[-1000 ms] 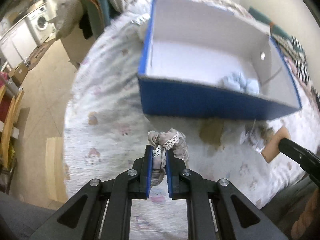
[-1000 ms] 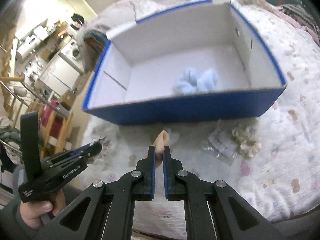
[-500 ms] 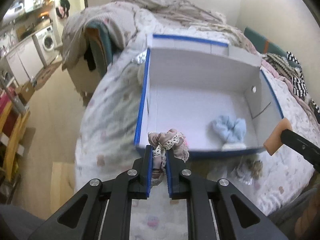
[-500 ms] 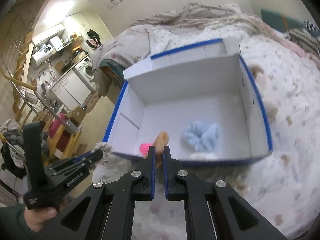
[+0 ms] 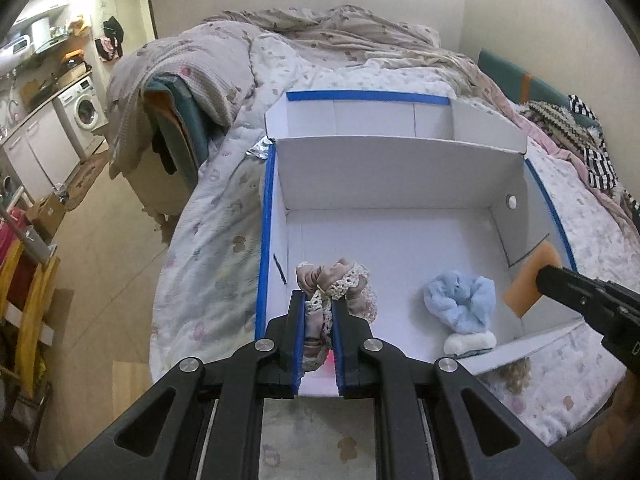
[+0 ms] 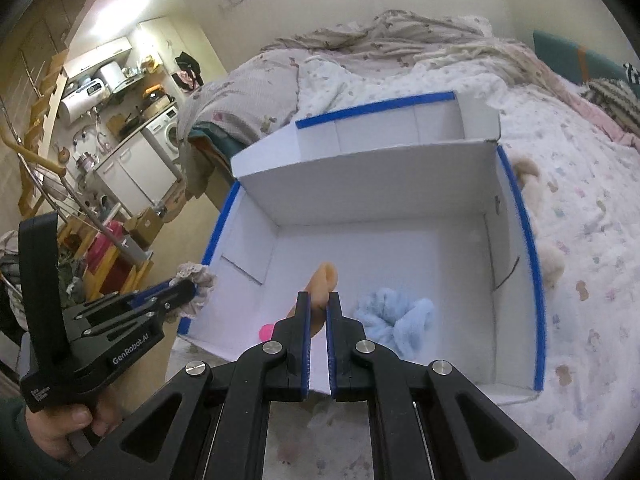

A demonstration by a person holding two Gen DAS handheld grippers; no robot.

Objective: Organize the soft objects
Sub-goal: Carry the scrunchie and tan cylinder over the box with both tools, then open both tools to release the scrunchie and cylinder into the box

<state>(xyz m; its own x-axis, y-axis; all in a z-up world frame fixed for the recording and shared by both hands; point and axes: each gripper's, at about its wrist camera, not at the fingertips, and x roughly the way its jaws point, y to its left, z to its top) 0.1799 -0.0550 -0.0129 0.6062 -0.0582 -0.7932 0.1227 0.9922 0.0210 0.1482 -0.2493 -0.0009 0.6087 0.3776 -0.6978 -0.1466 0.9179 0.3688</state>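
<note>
A blue box with a white inside [image 5: 400,168] [image 6: 360,184] lies open on the bed. My left gripper [image 5: 319,300] is shut on a beige lace scrunchie [image 5: 336,276] and holds it over the box's near left corner; it also shows in the right wrist view [image 6: 196,284]. My right gripper [image 6: 318,300] is shut on an orange sponge [image 6: 325,280] above the box's near side; the sponge shows at the right wall in the left wrist view [image 5: 530,280]. A light blue scrunchie [image 5: 460,300] [image 6: 394,316] and a pink item [image 6: 266,332] lie inside.
A white soft item [image 5: 466,344] lies by the blue scrunchie. A tan fluffy item [image 5: 514,374] lies on the bedspread outside the near wall. Pale plush pieces [image 6: 550,264] sit outside the right wall. Rumpled blankets [image 5: 320,40] lie behind; floor and kitchen are to the left.
Both grippers have risen and moved forward over the box with their loads. The view now looks down into the box; each stays shut.
</note>
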